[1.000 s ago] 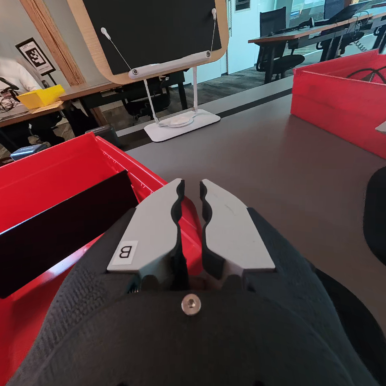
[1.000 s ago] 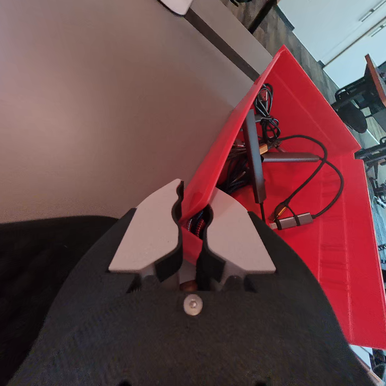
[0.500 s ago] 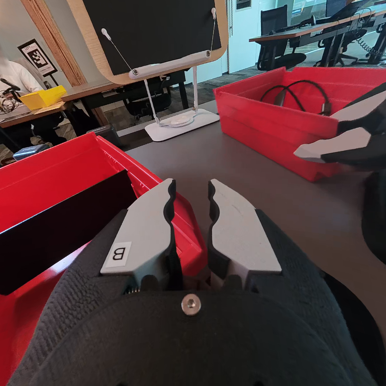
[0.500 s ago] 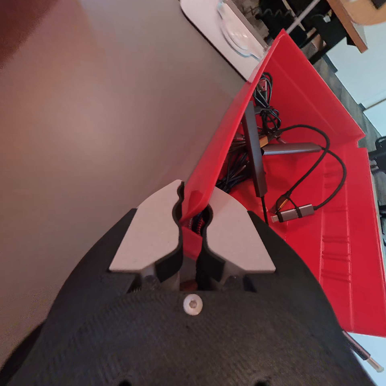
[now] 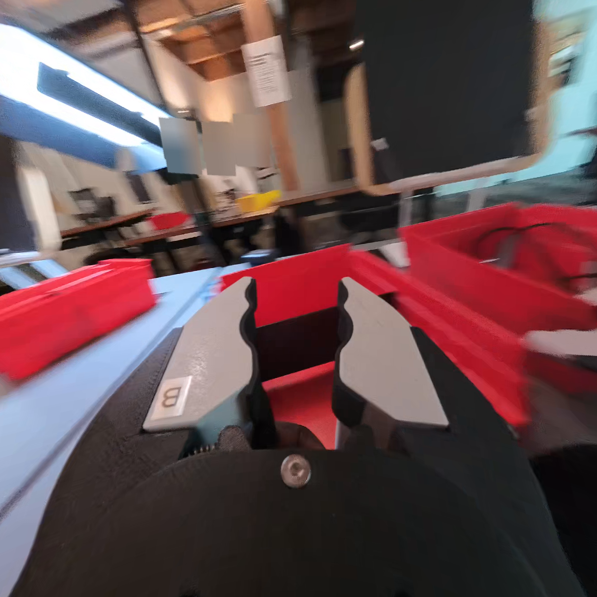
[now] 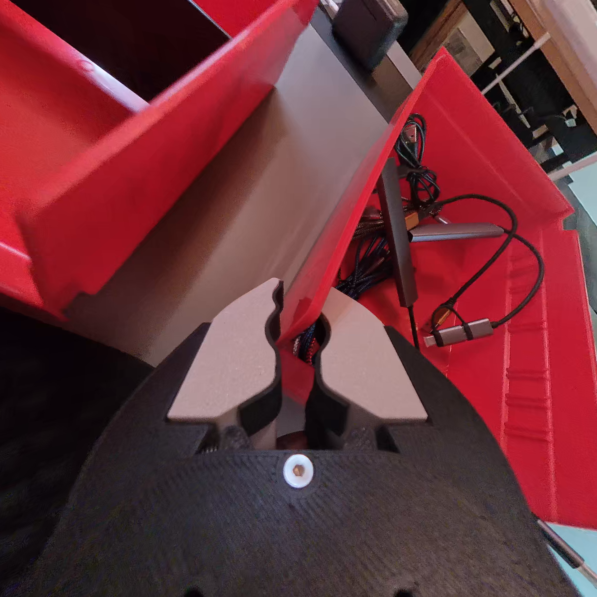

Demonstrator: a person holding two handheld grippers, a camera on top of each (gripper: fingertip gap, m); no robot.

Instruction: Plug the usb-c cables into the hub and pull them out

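My right gripper is shut on the near wall of a red bin. The bin holds a grey usb-c hub, a long dark bar-shaped hub, a small grey adapter on a black cable, and a tangle of braided cables. The same bin shows blurred at the right of the left wrist view. My left gripper is open and empty over another red bin with a black divider.
The divided red bin lies close to the left of the cable bin, with a strip of grey table between them. A third red bin sits farther left. A black box stands at the table's far edge.
My right gripper has brought the cable bin leftward, close to the divided bin. My left gripper has opened wider and swung left and up over the divided bin; its view is motion-blurred.
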